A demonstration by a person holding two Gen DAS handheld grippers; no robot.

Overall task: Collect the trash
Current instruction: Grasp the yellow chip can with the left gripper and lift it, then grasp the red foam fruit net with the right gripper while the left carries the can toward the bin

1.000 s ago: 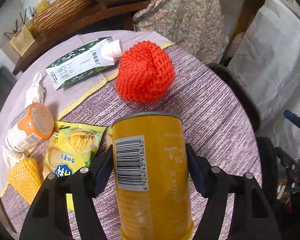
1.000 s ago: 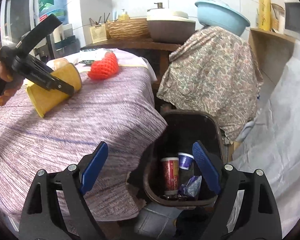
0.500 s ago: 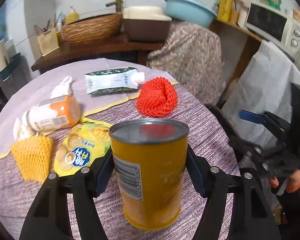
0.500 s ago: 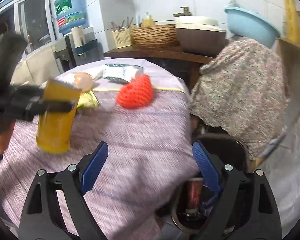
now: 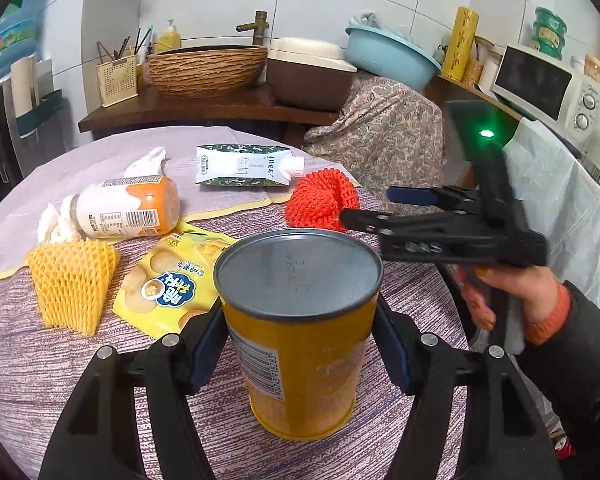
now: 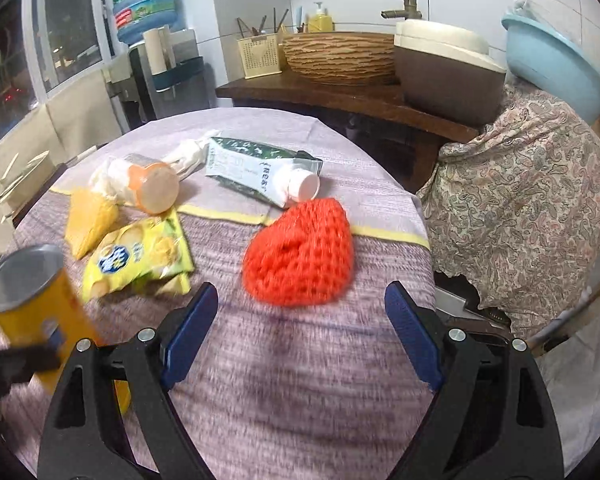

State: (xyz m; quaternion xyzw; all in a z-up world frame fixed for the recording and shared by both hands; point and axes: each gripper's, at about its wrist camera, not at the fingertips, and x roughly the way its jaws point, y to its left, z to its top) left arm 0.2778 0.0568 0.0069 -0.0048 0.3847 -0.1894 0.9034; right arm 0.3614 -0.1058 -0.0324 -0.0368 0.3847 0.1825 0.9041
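The left gripper (image 5: 300, 354) held a yellow can (image 5: 300, 320) upright between its pads, jaws closed on the can's sides about midway up, the grey lid toward the camera. Beyond it and to its left on the table (image 5: 340, 440) lay a yellow foam net (image 5: 74, 280), a snack bag (image 5: 172, 280) just ahead of the left finger, an orange-capped bottle (image 5: 126, 208) on its side, and a crumpled tissue (image 5: 146, 162) behind that. Straight ahead, farther off, lay a green-and-white pouch (image 5: 244, 166), and ahead to the right a red foam net (image 5: 322, 200).

The right gripper (image 6: 300, 332) was empty, jaws wide apart, pointing down at the table. The red net (image 6: 300, 252) sat just ahead of it, between the lines of its two fingers but not yet between the pads. The pouch (image 6: 260, 172) lay beyond the net; the bottle (image 6: 148, 184) and snack bag (image 6: 140, 256) were ahead to the left, and the can (image 6: 32, 308) was at its far left.

As I judged it, the step in hand was the right gripper's reach for the red net. To do it well, it should advance and drop until the pads straddle the net's bulk, then close firmly, since soft mesh compresses and can slip out. The can should be kept upright and clear of the right gripper's path. No bin showed in either view.
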